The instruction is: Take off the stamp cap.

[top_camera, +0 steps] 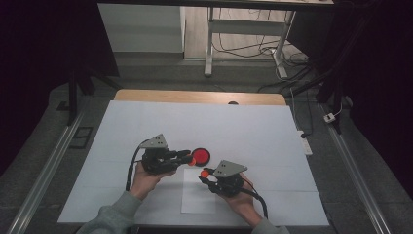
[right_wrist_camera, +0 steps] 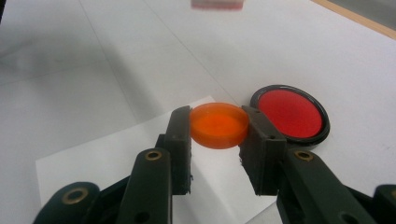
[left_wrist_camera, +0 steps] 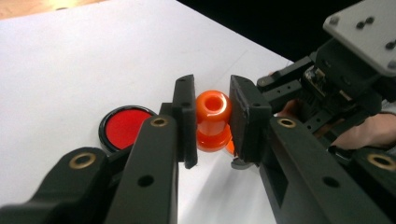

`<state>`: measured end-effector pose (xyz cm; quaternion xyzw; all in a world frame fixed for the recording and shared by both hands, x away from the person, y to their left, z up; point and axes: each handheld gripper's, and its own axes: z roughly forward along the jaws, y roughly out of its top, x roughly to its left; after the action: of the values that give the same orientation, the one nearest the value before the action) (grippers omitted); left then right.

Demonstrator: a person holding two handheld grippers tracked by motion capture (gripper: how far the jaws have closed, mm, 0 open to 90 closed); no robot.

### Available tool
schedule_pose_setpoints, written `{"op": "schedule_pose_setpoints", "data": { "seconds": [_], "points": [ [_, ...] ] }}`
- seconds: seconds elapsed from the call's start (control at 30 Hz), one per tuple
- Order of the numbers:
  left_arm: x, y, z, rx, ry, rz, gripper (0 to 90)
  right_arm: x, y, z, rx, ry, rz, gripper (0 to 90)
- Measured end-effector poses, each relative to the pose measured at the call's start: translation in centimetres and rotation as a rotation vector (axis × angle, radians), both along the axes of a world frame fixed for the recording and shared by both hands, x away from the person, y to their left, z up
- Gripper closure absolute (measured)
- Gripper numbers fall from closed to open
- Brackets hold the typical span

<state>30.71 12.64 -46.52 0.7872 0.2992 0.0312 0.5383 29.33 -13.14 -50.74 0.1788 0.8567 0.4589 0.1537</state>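
My left gripper is shut on an orange knob-shaped piece with a hollow top, and holds it just above the white table cover. To its left in the left gripper view lies a red disc in a black rim, flat on the cover. My right gripper is shut on a shallow orange round cap, its open side up, over a white sheet of paper. The two grippers are close together, tips apart.
A white cover spreads over the wooden table, with wide bare room to the left, right and far side. Beyond the table stand desk legs and cables on the floor. A power strip lies off the right edge.
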Motion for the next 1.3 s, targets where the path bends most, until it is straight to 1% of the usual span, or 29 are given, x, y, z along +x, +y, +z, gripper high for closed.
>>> {"op": "schedule_pose_setpoints", "data": {
  "seconds": [0.03, 0.1, 0.17, 0.23, 0.3, 0.47, 0.53, 0.6, 0.63, 0.97, 1.0, 1.07, 1.17, 1.3],
  "points": [
    [-0.1, -0.2, 0.0, 0.009, -0.009, -0.004, 72.9, 0.0, 0.0, 0.0, -0.008, 0.001, 0.0, 65.1],
    [-0.3, -0.6, 0.0, 0.023, -0.016, -0.016, 72.8, 0.1, -0.2, 0.0, 0.0, 0.004, -0.002, 65.0],
    [-0.4, -0.8, 0.0, 0.027, -0.017, -0.019, 72.8, 0.1, -0.4, 0.1, 0.012, 0.009, -0.005, 65.0],
    [-0.4, -0.8, 0.0, 0.029, -0.015, -0.016, 72.8, 0.1, -0.5, 0.2, 0.023, 0.007, -0.006, 65.0],
    [-0.4, -0.7, 0.0, 0.032, -0.013, -0.015, 72.7, 0.1, -0.6, 0.2, 0.016, 0.005, -0.01, 64.9],
    [-0.7, -0.8, -0.1, 0.057, -0.022, -0.015, 72.7, 0.2, -0.9, 0.2, 0.031, 0.005, -0.017, 64.9],
    [-0.8, -0.8, -0.2, 0.062, -0.024, -0.016, 72.7, 0.3, -1.0, 0.2, 0.028, 0.005, -0.021, 64.8],
    [-0.8, -0.7, -0.2, 0.063, -0.025, -0.013, 72.6, 0.3, -1.1, 0.1, 0.023, 0.0, -0.028, 64.8],
    [-0.8, -0.7, -0.2, 0.063, -0.026, -0.012, 72.6, 0.3, -1.1, 0.0, 0.033, 0.002, -0.027, 64.8],
    [-0.8, -0.5, -0.2, 0.061, -0.025, -0.001, 72.5, 0.4, -2.1, -0.1, 0.03, 0.009, -0.051, 64.7],
    [-0.7, -0.5, -0.2, 0.061, -0.026, 0.0, 72.6, 0.4, -2.2, -0.1, 0.037, 0.007, -0.052, 64.7],
    [-0.7, -0.4, -0.2, 0.06, -0.026, 0.004, 72.5, 0.4, -2.3, -0.1, 0.029, 0.005, -0.061, 64.7],
    [-0.5, -0.3, -0.3, 0.057, -0.024, 0.013, 72.5, 0.4, -2.8, -0.2, 0.032, 0.007, -0.067, 64.7],
    [-0.2, -0.4, -0.4, 0.064, -0.021, 0.022, 72.6, 0.4, -3.3, -0.2, 0.035, 0.007, -0.079, 64.7]
  ]
}}
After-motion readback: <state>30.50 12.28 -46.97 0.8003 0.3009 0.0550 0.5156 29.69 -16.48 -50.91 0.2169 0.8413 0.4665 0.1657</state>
